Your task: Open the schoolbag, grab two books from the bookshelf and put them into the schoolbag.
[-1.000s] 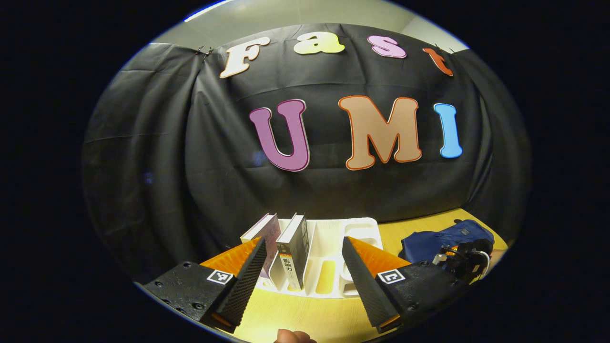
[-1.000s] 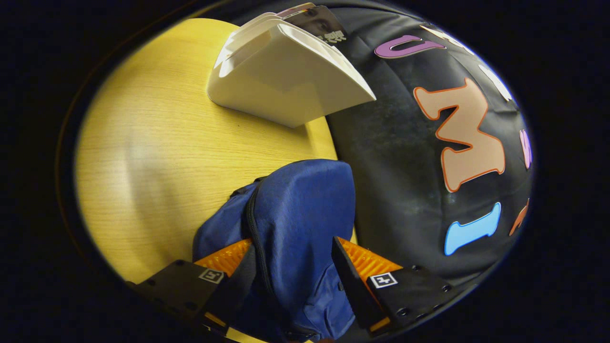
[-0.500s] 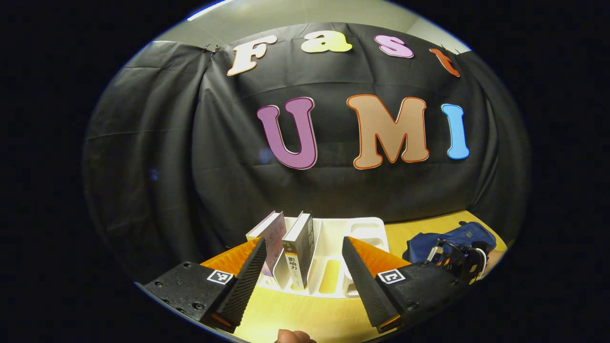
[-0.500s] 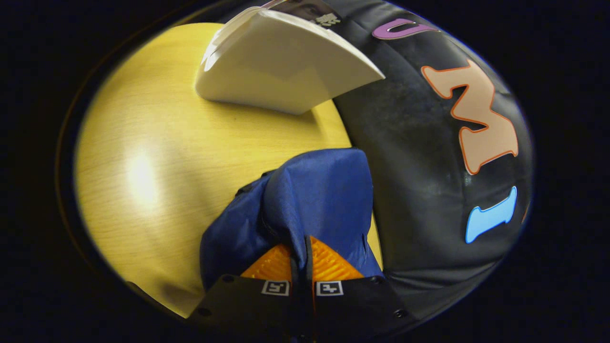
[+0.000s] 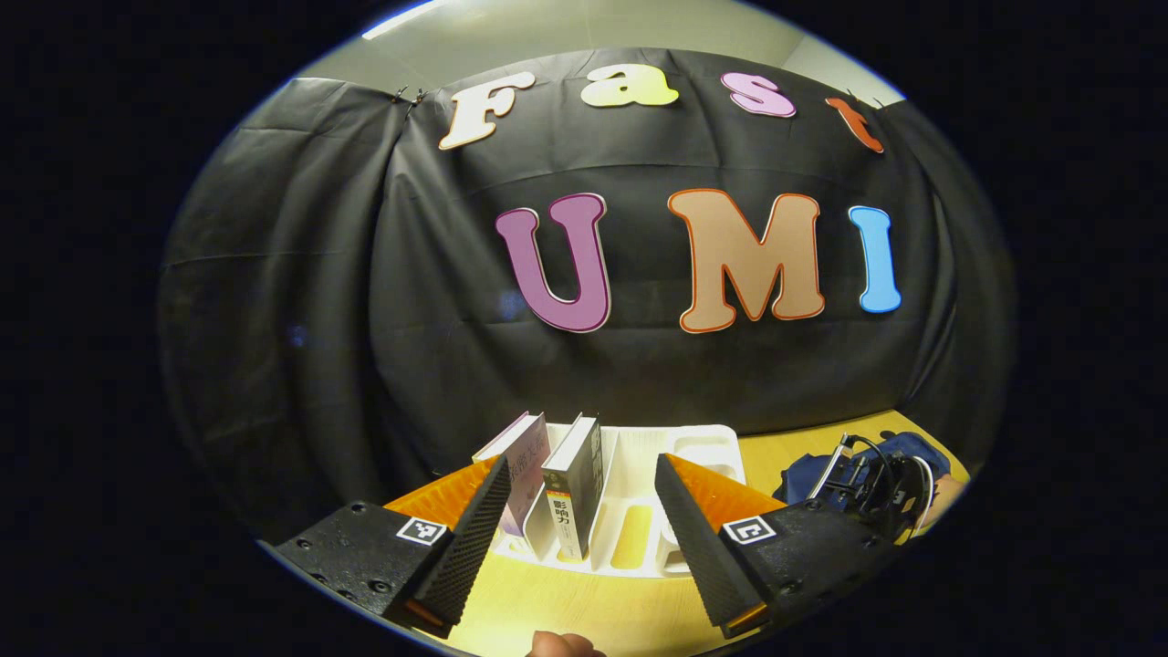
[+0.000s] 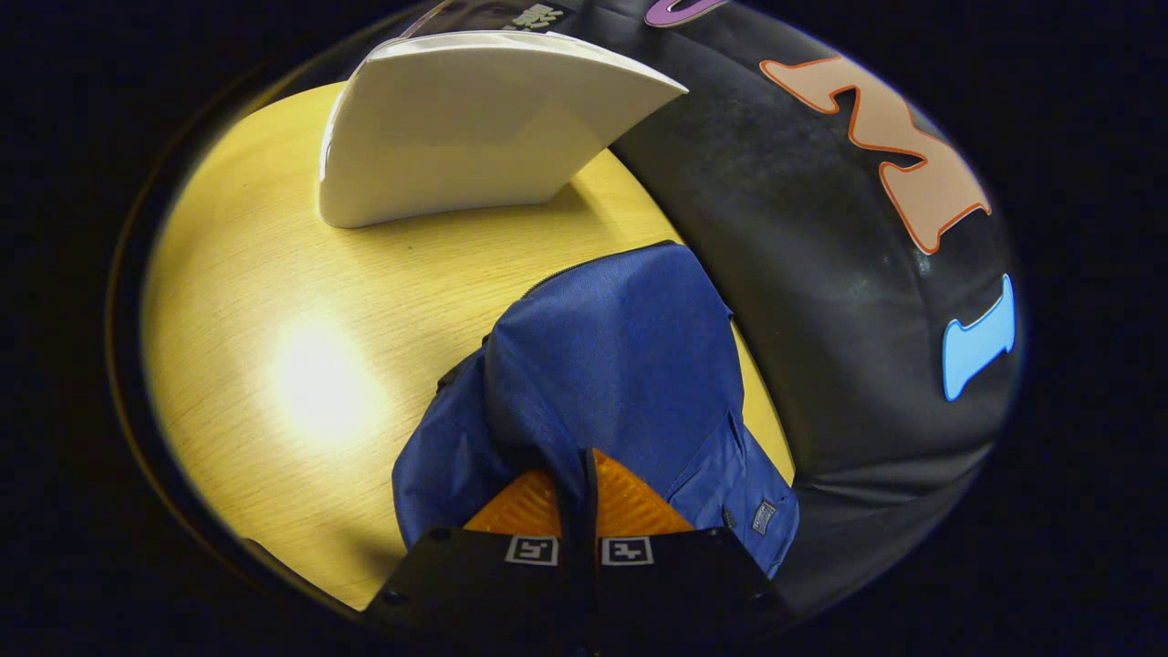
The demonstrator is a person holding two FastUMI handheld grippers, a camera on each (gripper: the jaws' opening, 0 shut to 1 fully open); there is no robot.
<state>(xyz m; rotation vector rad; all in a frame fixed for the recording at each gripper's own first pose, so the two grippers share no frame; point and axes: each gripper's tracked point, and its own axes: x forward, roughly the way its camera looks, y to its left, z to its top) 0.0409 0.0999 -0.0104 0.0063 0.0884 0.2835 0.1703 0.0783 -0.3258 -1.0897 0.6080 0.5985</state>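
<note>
**Bag Pinched, Books Waiting**

The right gripper (image 6: 577,465) is pressed together on a fold of the blue schoolbag (image 6: 620,365). The bag lies on the yellow surface (image 6: 274,301), close to the black wall. Its zipper line runs along the top edge. I cannot tell if the bag is open yet.

The left gripper (image 5: 579,497) is spread wide and holds nothing. It points at the white bookshelf (image 5: 675,456). Two books stand in it, a pale book (image 5: 525,461) and a dark book (image 5: 575,484), side by side.

So the job looks like it is just starting. The bag part is under way. Both books must be taken out and put in the bag.
</note>
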